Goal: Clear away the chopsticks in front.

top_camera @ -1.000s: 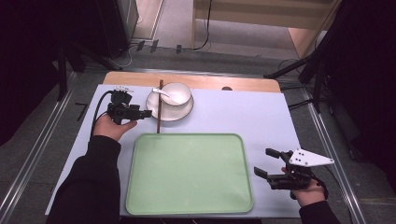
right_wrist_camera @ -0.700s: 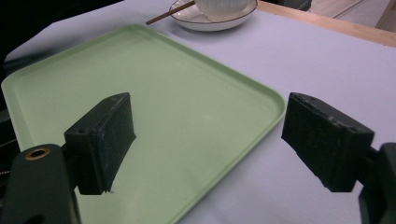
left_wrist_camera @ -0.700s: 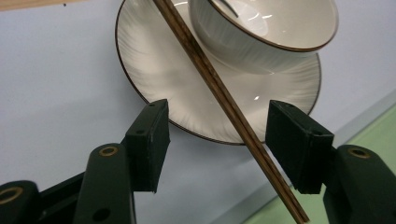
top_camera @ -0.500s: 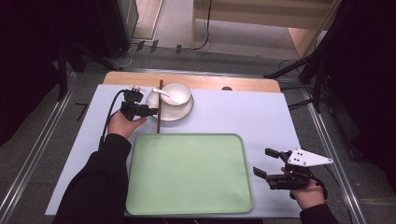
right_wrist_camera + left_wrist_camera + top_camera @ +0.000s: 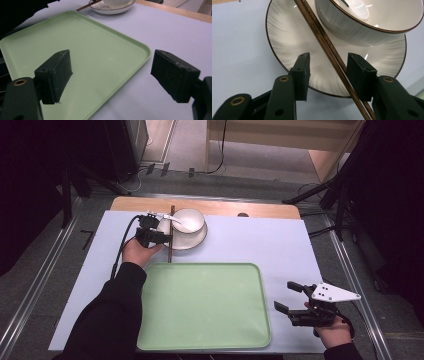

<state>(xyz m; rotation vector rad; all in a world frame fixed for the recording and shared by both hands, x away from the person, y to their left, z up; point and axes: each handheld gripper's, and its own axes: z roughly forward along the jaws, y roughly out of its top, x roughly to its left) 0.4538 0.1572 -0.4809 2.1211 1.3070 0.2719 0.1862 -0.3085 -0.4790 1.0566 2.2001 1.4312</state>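
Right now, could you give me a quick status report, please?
Left gripper open astride chopsticks on plate. Right gripper open over tray edge. Nothing blocking.

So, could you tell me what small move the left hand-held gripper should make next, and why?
Probably close on the chopsticks. The left hand-held gripper is open with its jaws on either side of them where they lie across the plate beside the bowl; one jaw is already close against them, so little travel is needed.

Hand-held gripper [image 5: 111,77] agape over tray [image 5: 100,47]
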